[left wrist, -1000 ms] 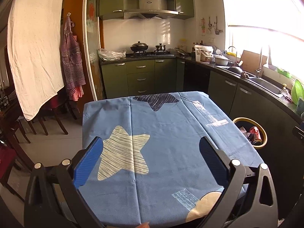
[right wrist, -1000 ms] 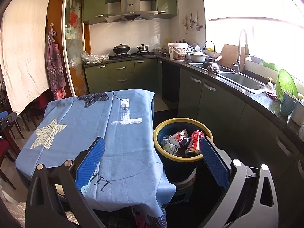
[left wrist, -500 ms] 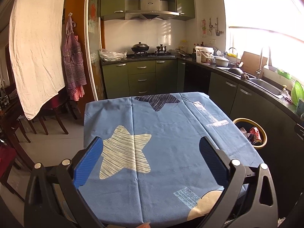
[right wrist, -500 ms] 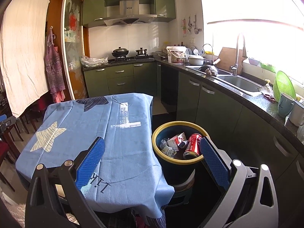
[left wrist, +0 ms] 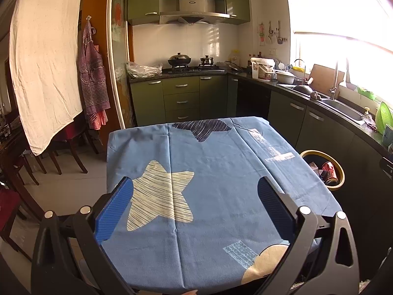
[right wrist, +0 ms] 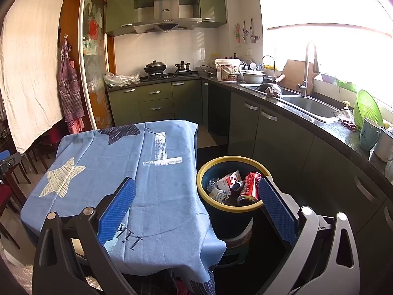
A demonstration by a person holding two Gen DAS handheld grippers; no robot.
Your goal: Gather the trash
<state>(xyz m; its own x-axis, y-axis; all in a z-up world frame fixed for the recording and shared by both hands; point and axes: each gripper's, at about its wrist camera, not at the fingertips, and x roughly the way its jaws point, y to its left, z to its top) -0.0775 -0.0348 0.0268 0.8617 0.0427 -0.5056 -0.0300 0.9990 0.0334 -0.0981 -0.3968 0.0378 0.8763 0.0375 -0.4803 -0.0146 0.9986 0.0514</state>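
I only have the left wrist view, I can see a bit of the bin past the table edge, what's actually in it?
Observer: The right wrist view looks into the trash bin: a red soda can lies on its side, tilted against the rim.
Operator: Anything besides the can?
Observer: Yes, a white and red carton lies beside the can, with crumpled wrappers underneath.
Operator: Is the right claw holding anything?
Observer: No, the right claw is open and empty, above the gap between the blue tablecloth and the bin.
Operator: What does the bin stand on?
Observer: Some raised round base; it is too dark to say what.
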